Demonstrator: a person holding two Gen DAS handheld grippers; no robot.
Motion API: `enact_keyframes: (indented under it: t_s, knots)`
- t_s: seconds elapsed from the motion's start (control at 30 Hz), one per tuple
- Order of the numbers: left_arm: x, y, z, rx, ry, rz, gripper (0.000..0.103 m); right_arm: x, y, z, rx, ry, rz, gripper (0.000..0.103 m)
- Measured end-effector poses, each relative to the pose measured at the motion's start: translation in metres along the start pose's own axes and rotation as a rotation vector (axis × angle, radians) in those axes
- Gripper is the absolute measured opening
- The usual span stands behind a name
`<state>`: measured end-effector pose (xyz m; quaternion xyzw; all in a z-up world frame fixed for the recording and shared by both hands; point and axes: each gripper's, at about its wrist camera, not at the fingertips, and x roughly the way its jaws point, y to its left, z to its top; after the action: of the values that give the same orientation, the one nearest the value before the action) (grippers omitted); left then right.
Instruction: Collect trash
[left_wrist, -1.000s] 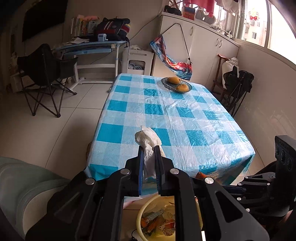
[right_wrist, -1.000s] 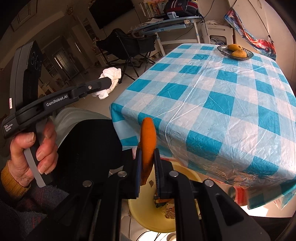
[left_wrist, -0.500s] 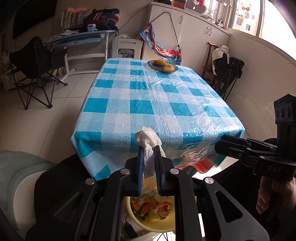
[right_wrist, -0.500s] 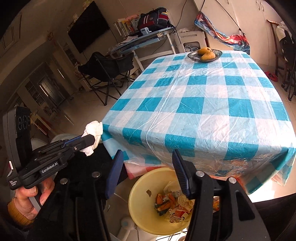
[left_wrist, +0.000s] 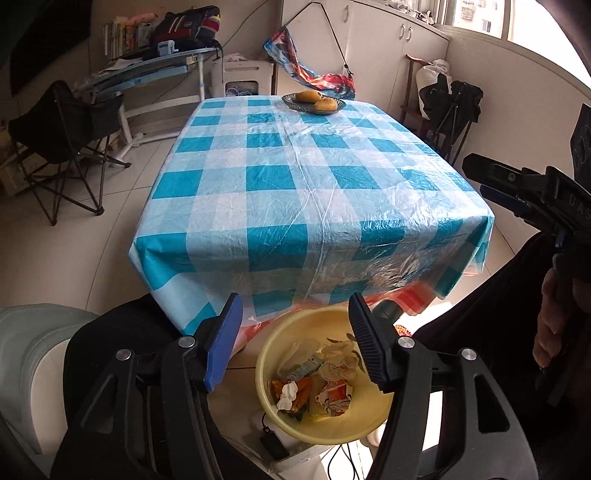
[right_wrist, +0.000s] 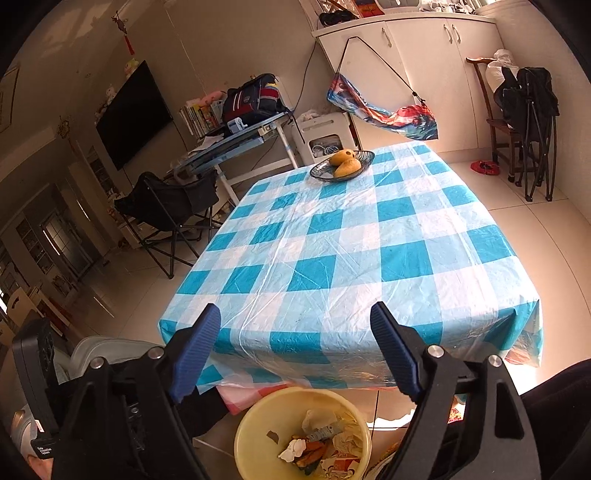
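Grippers both held low in front of the bench's near edge, tipped down over a yellow bin (left_wrist: 266, 369) (right_wrist: 251, 435) on the floor. Left gripper (left_wrist: 295, 339): jaws wide apart, nothing between the blue pads, bin opening showing through the gap. Right gripper (right_wrist: 295, 354): jaws also spread wide, empty, pointing across the bench w/ the bin just below the gap. In the left wrist view the right gripper sits off to the right at bench-top height, person's hand (left_wrist: 554, 325) wrapped on its grip.

Trash (left_wrist: 314, 380) (right_wrist: 317, 446) all lies inside the bin: crumpled white tissue, orange peel bits, printed wrappers, piled at the bottom, below and between the left jaws, not touching them.

Bench (left_wrist: 306, 177) (right_wrist: 354, 251) covered w/ blue-white check plastic cloth that drapes over the near edge; bin stands just in front of and partly under that overhang. Far end of bench carries a dark fruit dish (left_wrist: 314, 102) (right_wrist: 341, 166) w/ two yellow-orange fruits, well apart from both grippers. Black folding chair (left_wrist: 62, 147) (right_wrist: 166, 206) stands on open tile floor left of the bench; another dark chair (left_wrist: 450, 110) (right_wrist: 528, 110) by the right wall.
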<state>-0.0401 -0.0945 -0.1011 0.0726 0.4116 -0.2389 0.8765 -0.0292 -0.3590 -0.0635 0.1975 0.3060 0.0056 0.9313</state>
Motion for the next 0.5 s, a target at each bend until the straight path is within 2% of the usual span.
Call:
enact_keyframes:
  t_s: [0.1, 0.3, 0.5]
  knots:
    - [-0.012, 0.003, 0.004, 0.006, -0.068, 0.039, 0.066, -0.003, 0.007, 0.001, -0.056, -0.037, -0.042, 0.084]
    - [-0.043, 0.011, 0.015, 0.011, -0.237, 0.159, 0.086, -0.017, 0.023, 0.001, -0.183, -0.164, -0.163, 0.091]
    - [-0.056, 0.026, 0.025, -0.012, -0.286, 0.217, 0.090, -0.036, 0.026, 0.005, -0.223, -0.268, -0.209, 0.091]
